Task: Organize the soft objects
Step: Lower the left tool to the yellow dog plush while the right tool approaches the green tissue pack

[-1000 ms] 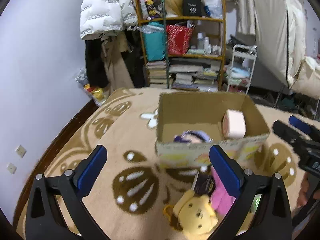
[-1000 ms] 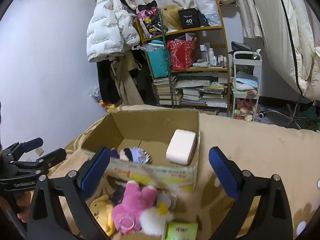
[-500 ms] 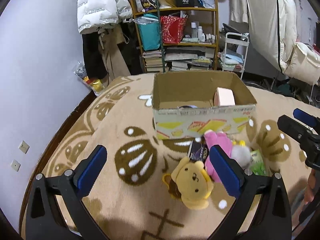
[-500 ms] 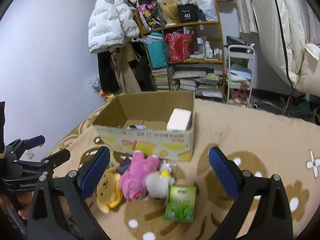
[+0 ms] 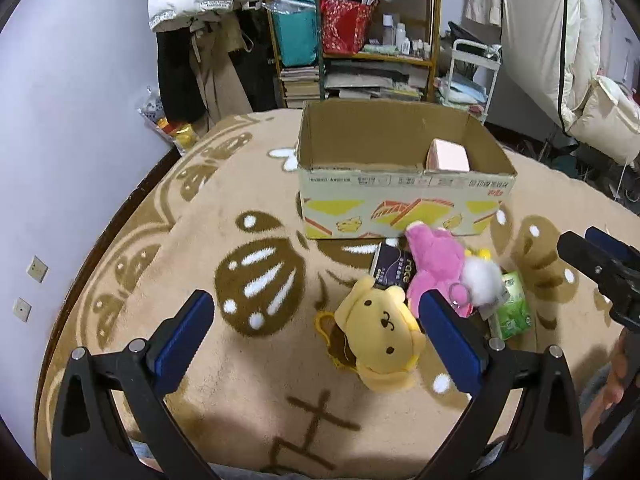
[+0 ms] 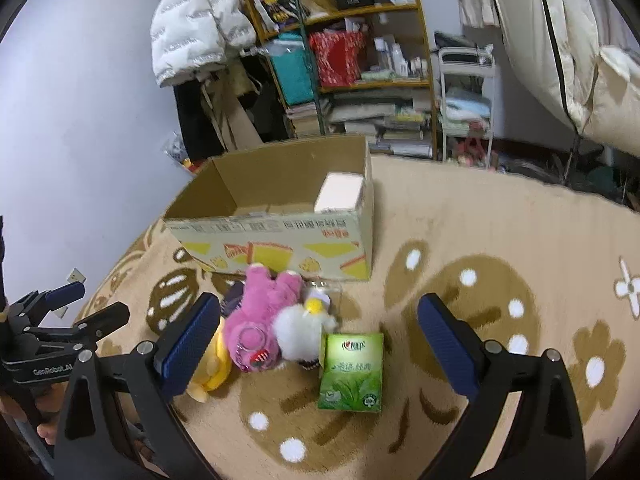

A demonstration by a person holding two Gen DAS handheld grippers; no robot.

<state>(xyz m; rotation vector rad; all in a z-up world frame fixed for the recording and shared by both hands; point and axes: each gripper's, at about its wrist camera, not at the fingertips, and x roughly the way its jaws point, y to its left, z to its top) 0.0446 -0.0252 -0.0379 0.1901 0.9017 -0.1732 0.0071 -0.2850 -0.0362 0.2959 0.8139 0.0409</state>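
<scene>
An open cardboard box point(image 5: 404, 196) point(image 6: 280, 236) stands on the carpet with a pale pink block point(image 5: 446, 156) point(image 6: 340, 196) inside. In front of it lie a yellow bear plush point(image 5: 380, 336) point(image 6: 214, 364), a pink plush point(image 5: 436, 260) point(image 6: 260, 320), a white fluffy plush point(image 5: 482, 280) point(image 6: 300, 328), a green tissue pack point(image 5: 512, 310) point(image 6: 352, 372) and a dark packet point(image 5: 392, 270). My left gripper point(image 5: 316, 336) is open and empty, just short of the yellow bear. My right gripper point(image 6: 318, 344) is open and empty over the toys and green pack.
The beige patterned carpet point(image 5: 248, 280) spreads all round. Behind the box stand a crowded shelf point(image 5: 352, 36), hanging coats point(image 5: 192, 40), a white trolley point(image 5: 472, 68) and a wall point(image 5: 60, 120) on the left. The right gripper shows in the left wrist view point(image 5: 600, 264).
Both grippers have drawn back and risen from the box. The toys in front of it have come fully into view. Both stay open.
</scene>
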